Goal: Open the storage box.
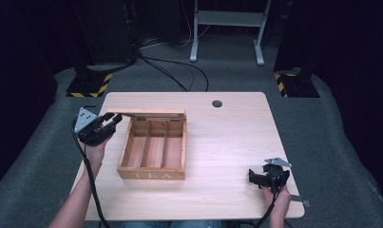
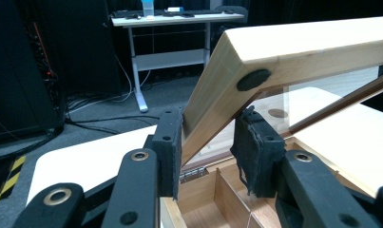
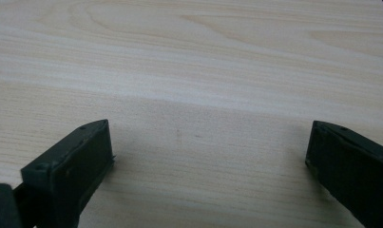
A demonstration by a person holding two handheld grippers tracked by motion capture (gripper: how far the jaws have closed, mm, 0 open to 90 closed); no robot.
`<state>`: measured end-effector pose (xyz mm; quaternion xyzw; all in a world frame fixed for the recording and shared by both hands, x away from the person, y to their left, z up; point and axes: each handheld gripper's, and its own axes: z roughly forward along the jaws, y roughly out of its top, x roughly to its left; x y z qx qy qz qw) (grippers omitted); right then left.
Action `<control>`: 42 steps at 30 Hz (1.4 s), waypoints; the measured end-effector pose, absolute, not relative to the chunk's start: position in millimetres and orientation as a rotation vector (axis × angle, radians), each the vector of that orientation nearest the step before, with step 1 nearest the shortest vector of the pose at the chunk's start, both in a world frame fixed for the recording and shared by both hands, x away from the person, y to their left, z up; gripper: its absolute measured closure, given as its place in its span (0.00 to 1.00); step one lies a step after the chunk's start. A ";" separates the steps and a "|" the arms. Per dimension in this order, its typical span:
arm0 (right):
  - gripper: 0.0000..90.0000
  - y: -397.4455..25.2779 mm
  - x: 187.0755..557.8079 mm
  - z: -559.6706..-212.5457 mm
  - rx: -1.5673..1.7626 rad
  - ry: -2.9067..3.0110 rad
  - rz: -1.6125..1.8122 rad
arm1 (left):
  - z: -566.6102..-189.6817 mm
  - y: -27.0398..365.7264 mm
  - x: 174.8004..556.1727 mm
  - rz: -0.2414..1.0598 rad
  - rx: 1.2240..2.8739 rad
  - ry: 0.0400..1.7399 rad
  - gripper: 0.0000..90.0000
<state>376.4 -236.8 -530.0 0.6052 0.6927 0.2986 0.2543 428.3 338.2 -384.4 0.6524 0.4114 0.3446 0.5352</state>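
A wooden tea box (image 1: 151,175) marked "TEA" stands left of the table's middle, and its three compartments are empty. Its lid (image 1: 153,114) is raised on the rear hinges, edge-on to the high view. My left gripper (image 1: 114,118) is at the lid's left front corner and shut on it. In the left gripper view the pale lid (image 2: 298,47) runs up and to the right from between the pads (image 2: 169,142), with the box interior (image 2: 213,199) below. My right gripper (image 1: 252,176) rests open near the table's front right, holding nothing. The right gripper (image 3: 208,147) looks down on bare tabletop (image 3: 203,57).
The table has a round cable hole (image 1: 217,103) near its far edge. On the floor behind stand a white desk frame (image 1: 227,19), cables (image 1: 179,71) and two stands with yellow-black striped bases (image 1: 89,85) (image 1: 293,83).
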 end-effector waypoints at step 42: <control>0.01 -236.8 376.4 -530.0 1.645 1.881 0.811 | -384.2 338.1 427.7 0.826 1.563 0.977 0.70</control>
